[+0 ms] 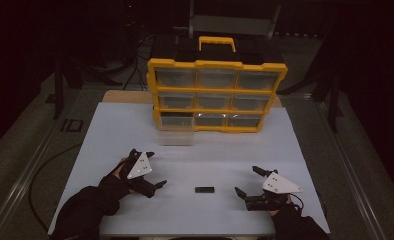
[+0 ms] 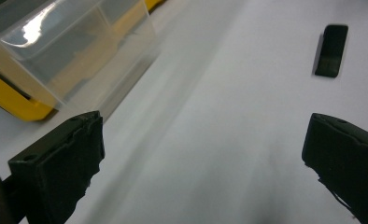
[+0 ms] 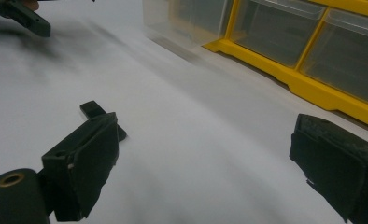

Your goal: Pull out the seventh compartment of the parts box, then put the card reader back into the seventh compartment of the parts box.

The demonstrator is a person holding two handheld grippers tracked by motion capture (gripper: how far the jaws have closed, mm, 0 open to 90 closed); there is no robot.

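1. Your left gripper (image 1: pixel 156 170) sits lower left in the high view, jaws apart, empty; your right gripper (image 1: pixel 245 181) lower right, likewise spread.
2. The small black block (image 1: pixel 204 190) lies low centre between them on the white table (image 1: pixel 285 145).
3. In the right gripper view a jaw partly hides the block; the clear drawer (image 1: pixel 175 137), upper centre, is blurred.

white table (image 1: pixel 110 150), yellow drawer organizer (image 1: pixel 217 64), clear drawer (image 1: pixel 175 137), small black block (image 1: pixel 204 190)

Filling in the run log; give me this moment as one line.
left gripper: open, empty | right gripper: open, empty | small black part: on table between them, untouched | clear drawer: pulled out of organizer
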